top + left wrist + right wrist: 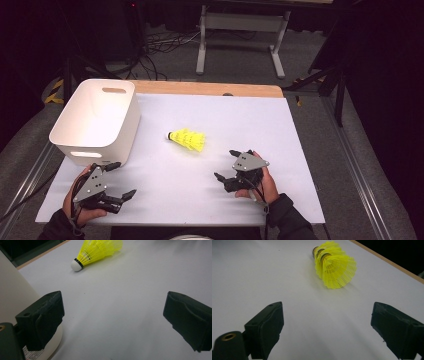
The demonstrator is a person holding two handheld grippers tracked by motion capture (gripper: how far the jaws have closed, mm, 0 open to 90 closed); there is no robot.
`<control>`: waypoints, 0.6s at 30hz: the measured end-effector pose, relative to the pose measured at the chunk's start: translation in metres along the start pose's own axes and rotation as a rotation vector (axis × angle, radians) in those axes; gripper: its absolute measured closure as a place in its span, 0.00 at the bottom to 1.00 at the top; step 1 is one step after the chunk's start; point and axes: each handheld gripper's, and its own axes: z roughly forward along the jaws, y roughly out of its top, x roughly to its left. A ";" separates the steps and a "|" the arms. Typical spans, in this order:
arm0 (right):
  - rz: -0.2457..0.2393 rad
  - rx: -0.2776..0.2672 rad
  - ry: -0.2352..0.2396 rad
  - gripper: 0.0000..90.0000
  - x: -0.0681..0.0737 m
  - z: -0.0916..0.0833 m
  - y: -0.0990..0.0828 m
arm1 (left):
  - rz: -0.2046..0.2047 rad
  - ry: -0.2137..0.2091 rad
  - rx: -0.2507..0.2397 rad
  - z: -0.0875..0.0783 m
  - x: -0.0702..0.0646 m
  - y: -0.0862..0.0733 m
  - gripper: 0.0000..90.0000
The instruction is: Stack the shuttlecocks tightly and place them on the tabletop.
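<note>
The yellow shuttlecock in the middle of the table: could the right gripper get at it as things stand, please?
Probably yes. The right gripper is open and points toward the yellow shuttlecock, with bare white table surface between them. The white bin stands off to the left.

shuttlecock lying mid-table, bin at its left, grippers near the front edge
</note>
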 end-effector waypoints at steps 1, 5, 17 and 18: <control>0.002 0.005 -0.007 0.14 -0.001 0.001 0.001 | -0.003 0.001 0.001 0.000 0.000 0.000 0.05; 0.025 0.007 0.010 0.14 -0.004 0.009 0.005 | -0.013 0.002 -0.002 0.000 0.001 -0.001 0.05; 0.051 0.013 0.080 0.15 -0.009 0.031 0.027 | 0.001 0.006 0.003 -0.004 -0.003 -0.001 0.05; 0.056 0.007 0.087 0.15 -0.009 0.033 0.028 | 0.004 0.010 0.001 -0.004 -0.003 0.000 0.05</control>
